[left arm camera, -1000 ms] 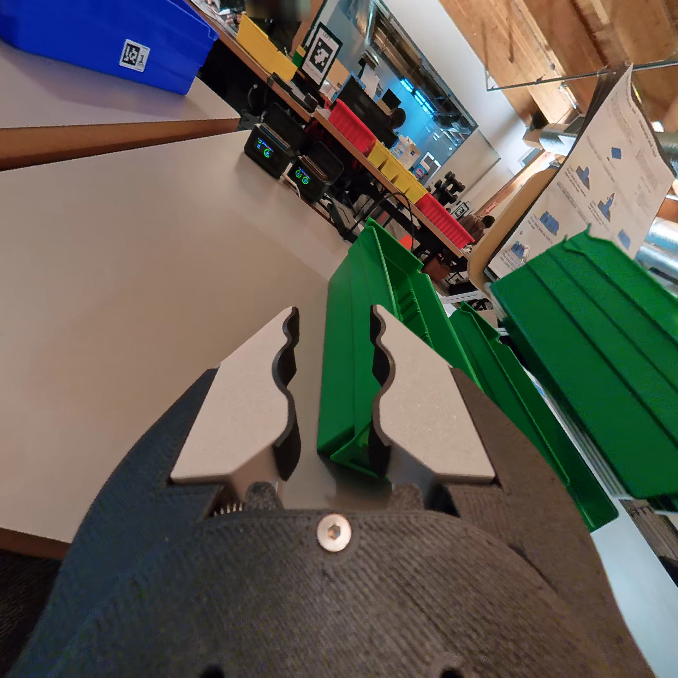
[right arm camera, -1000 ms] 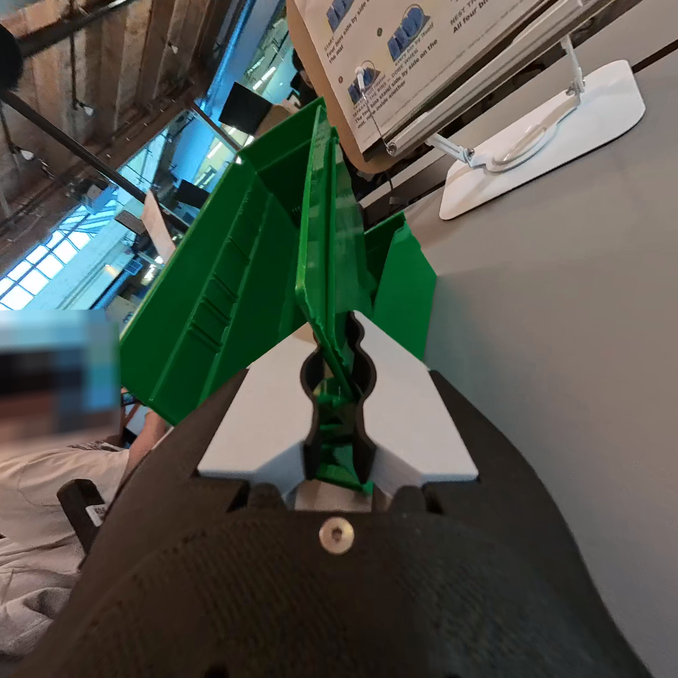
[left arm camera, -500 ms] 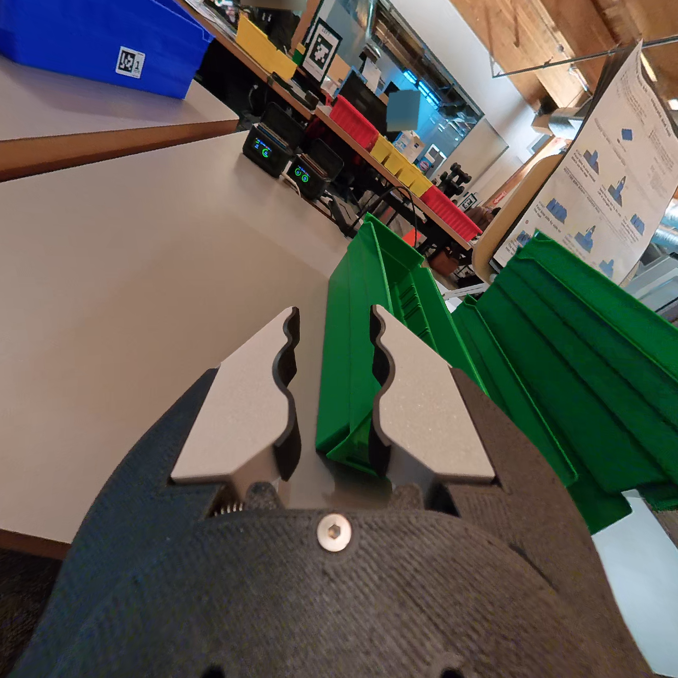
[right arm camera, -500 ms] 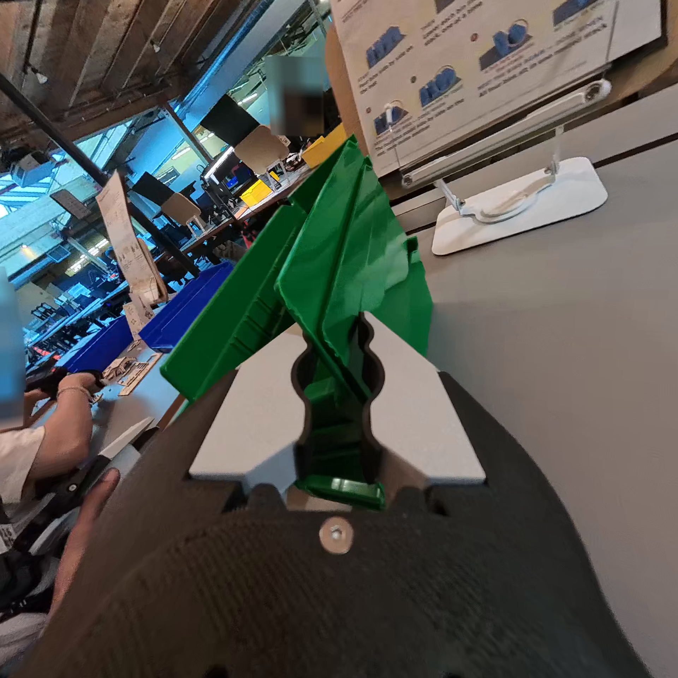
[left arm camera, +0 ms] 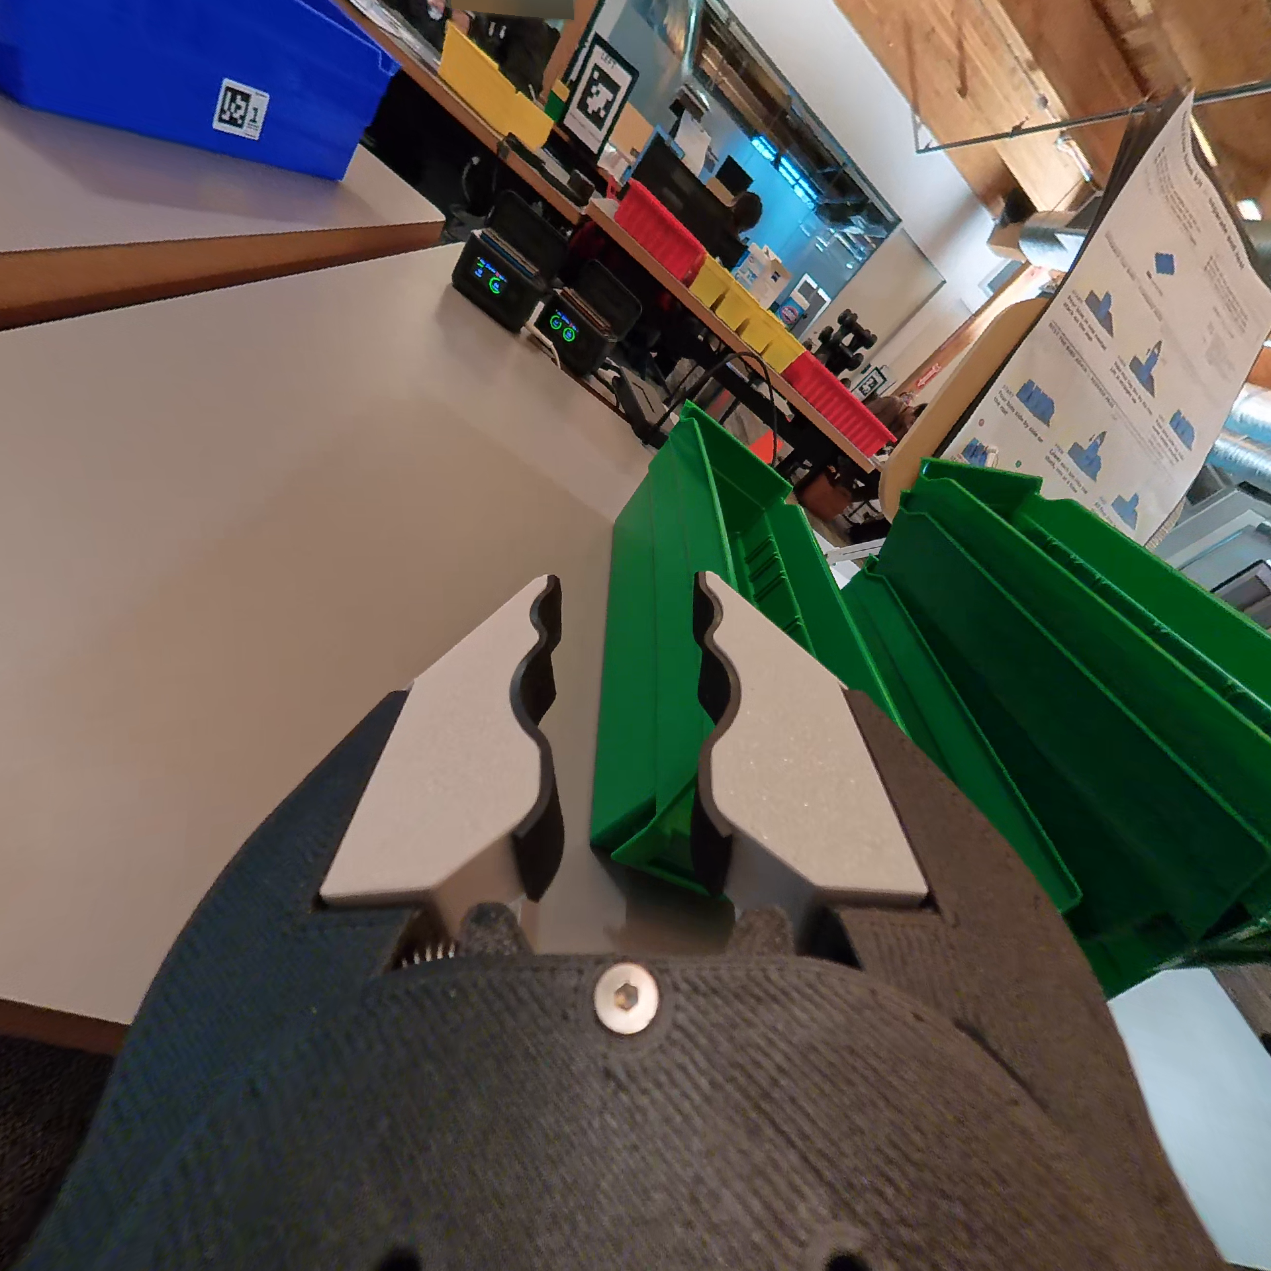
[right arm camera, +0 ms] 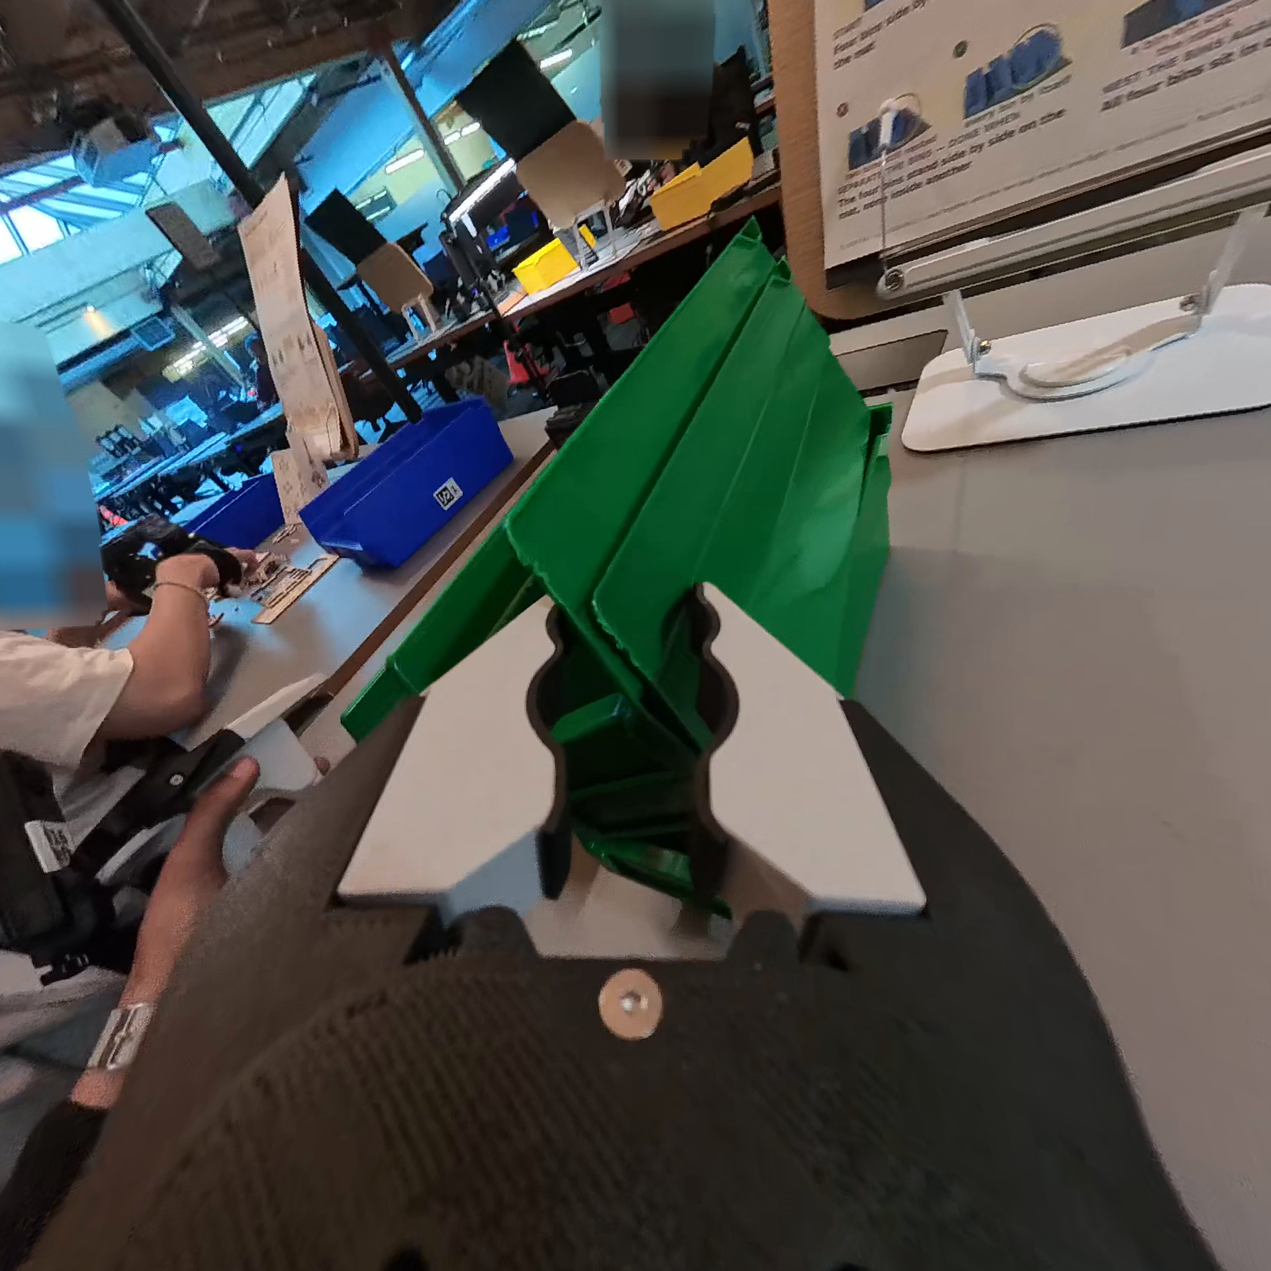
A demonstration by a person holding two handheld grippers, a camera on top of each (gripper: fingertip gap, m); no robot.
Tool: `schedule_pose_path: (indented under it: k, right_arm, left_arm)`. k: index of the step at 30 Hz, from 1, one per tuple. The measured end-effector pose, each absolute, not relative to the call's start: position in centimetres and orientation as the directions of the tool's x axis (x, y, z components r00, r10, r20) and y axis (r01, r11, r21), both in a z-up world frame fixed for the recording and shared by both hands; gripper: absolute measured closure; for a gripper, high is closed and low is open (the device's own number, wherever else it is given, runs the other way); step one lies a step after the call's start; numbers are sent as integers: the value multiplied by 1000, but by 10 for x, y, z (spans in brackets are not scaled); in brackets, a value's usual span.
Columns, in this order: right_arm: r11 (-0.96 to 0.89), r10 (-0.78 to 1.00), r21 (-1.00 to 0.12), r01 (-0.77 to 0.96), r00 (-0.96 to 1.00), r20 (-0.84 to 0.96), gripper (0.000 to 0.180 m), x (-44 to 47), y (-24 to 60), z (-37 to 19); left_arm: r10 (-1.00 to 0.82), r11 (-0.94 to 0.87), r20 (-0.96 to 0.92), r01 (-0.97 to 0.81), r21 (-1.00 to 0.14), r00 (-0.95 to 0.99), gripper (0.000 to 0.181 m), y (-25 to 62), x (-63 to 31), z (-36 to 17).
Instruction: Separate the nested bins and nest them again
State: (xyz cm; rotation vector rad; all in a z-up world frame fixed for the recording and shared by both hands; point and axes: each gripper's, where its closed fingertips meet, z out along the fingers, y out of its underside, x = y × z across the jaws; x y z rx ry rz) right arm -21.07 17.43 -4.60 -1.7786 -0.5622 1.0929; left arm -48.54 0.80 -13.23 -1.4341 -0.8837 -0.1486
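Right-hand stack has tipped further over in the last second: its ribbed undersides now face my left camera, and my right camera has swung off the ceiling to show the neighbouring tables. My right tongs [right arm camera: 629, 694] have the jaws partly closed on the rim end of the tilted stack of nested green plastic bins [right arm camera: 694, 495]; several rims are bunched between the fingers, and I can't tell which one actually carries the grip. My left tongs [left arm camera: 626, 681] have the jaws a moderate gap apart, straddling the near side wall of a single long green plastic bin [left arm camera: 653, 633] lying on the grey tabletop [left arm camera: 241, 516]; the right finger [left arm camera: 791, 756] touches the wall, the left one stands off it, so no clamp there yet as far as I can see. The stack [left arm camera: 1073, 688] leans just beside that bin, one end raised, the other low near the table. Judgement: thin moulded plastic, light, fairly stiff along the rim but flexy in the walls, and glossy enough to slip. Best hold is the thick rolled rim at the short end, pinching one rim only or the bins stay locked together. Looks mid-separation, with one bin out and the rest nested. Further out: blue bin [left arm camera: 206, 75], two black chargers [left arm camera: 536, 296], instruction sheet on its white stand [right arm camera: 1100, 385], a person working at the next table [right arm camera: 158, 619].
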Motion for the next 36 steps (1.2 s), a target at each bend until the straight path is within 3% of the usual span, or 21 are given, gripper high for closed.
schedule_pose_path:
  k: [5, 9, 11, 16, 19, 23, 26, 28, 33, 36]
  right_arm:
    - [-446, 774, -893, -54, 479, -415, 144, -212, 170, -46]
    - [-450, 779, -892, -53, 465, -421, 143, -214, 170, -46]
    - [-455, 779, -888, -69, 453, -434, 142, -214, 170, -45]
    - [-481, 769, -871, -101, 427, -475, 138, -216, 172, -46]
    - [-475, 782, -876, -79, 418, -462, 138, -215, 170, -48]
    - [-485, 791, -871, -83, 383, -477, 137, -209, 171, -47]
    - [-513, 779, -851, -109, 357, -515, 135, -202, 174, -47]
    - [-523, 772, -844, -122, 351, -529, 135, -198, 176, -48]
    - [-519, 780, -847, -115, 341, -525, 134, -198, 174, -49]
    - [-521, 799, -849, -94, 296, -523, 133, -204, 164, -48]
  left_arm:
    - [414, 212, 542, 501, -839, 731, 138, 5, -479, -108]
    - [332, 301, 505, 418, -857, 797, 94, 6, -439, -44]
    - [225, 294, 498, 429, -854, 837, 82, 20, -393, -17]
    - [195, 65, 393, 388, -919, 899, 64, 95, -285, -63]
    - [115, -27, 453, 459, -888, 884, 68, 128, -242, -94]
    - [19, -35, 430, 431, -902, 902, 97, 140, -223, -89]
    - [-10, -25, 444, 444, -896, 896, 106, 139, -220, -87]
    - [-6, -7, 471, 471, -882, 882, 127, 136, -226, -87]
    - [37, -16, 519, 520, -854, 854, 128, 138, -243, -88]
    - [92, -21, 535, 538, -842, 840, 150, 141, -257, -87]
